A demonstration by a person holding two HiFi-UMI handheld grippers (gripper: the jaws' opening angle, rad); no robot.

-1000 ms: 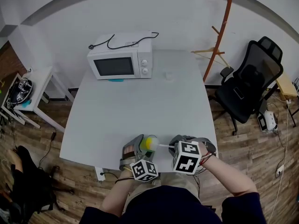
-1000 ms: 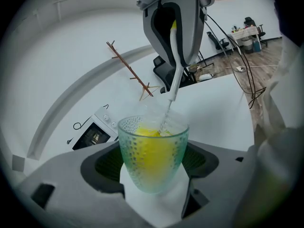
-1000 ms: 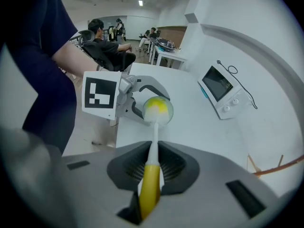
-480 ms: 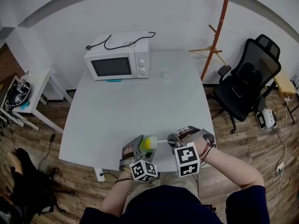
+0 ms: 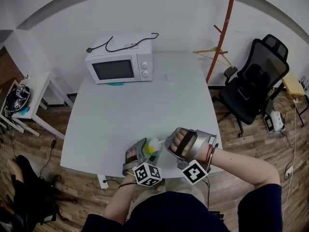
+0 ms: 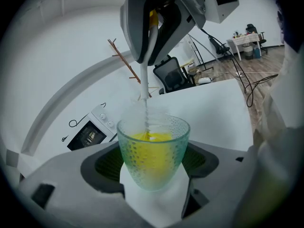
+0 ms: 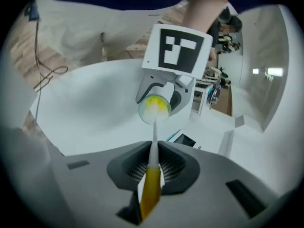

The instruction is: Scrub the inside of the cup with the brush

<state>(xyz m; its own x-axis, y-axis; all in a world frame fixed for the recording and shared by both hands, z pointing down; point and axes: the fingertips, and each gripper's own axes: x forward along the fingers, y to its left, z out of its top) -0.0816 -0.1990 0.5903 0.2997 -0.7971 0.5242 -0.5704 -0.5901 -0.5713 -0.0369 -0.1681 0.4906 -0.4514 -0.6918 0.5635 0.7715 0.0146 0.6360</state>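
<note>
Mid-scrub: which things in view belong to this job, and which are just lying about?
In the job: cup in left gripper; brush in right gripper, head inside cup.
Lying about: microwave, office chair, coat stand, side table.

The right gripper [image 5: 167, 145] has been swung from the lower right of the head view towards the lower centre and tipped up over the cup [image 5: 150, 148]. Its marker cube [image 5: 195, 172] has been carried lower in the frame. The brush [image 6: 144, 75], earlier held sideways, has been turned to point steeply down into the cup.
</note>
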